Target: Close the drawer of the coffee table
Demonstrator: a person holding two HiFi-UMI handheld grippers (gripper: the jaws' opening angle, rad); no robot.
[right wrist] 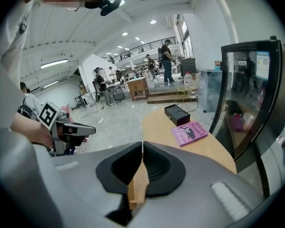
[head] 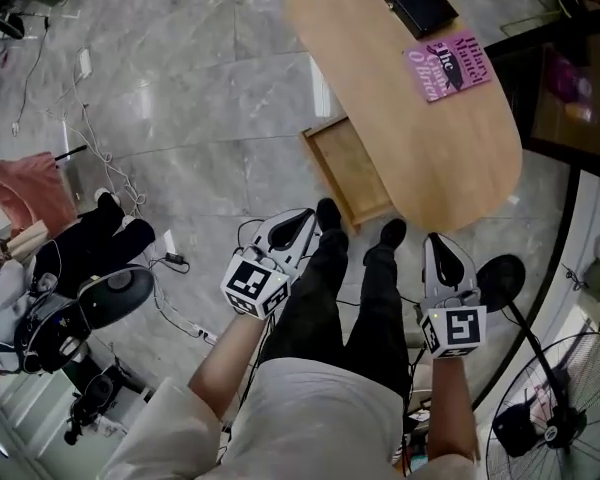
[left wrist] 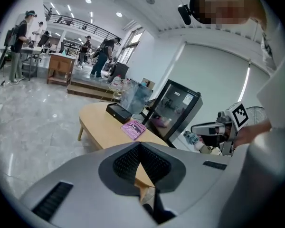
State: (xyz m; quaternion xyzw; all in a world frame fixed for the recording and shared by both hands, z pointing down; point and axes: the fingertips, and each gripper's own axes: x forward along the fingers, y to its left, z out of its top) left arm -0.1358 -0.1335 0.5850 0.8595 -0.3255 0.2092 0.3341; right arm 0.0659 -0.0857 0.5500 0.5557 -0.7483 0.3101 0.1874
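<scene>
Grey marble floor (head: 180, 118) spreads under an oval wooden coffee table (head: 380, 78). Its drawer (head: 352, 173) stands pulled out from under the tabletop's edge on the person's side, showing a bare wooden bottom. The left gripper (head: 302, 223) is held in the air above the floor, its fingers (left wrist: 128, 163) pressed together with nothing between them. The right gripper (head: 440, 246) is held beside it, its fingers (right wrist: 157, 166) likewise closed tip to tip and empty. The open drawer lies ahead and a little right of the left fingers, ahead and left of the right ones, touching neither pair. Farther beyond the fingers a purple book (head: 448, 66) lies flat on the tabletop, and a black box (head: 412, 0) sits just past it towards the far end. The person's black shoes (head: 329, 215) stand on the floor between the two grippers, just short of the drawer front. Behind and to the right of the right fingers stands a floor fan (head: 555, 408).
</scene>
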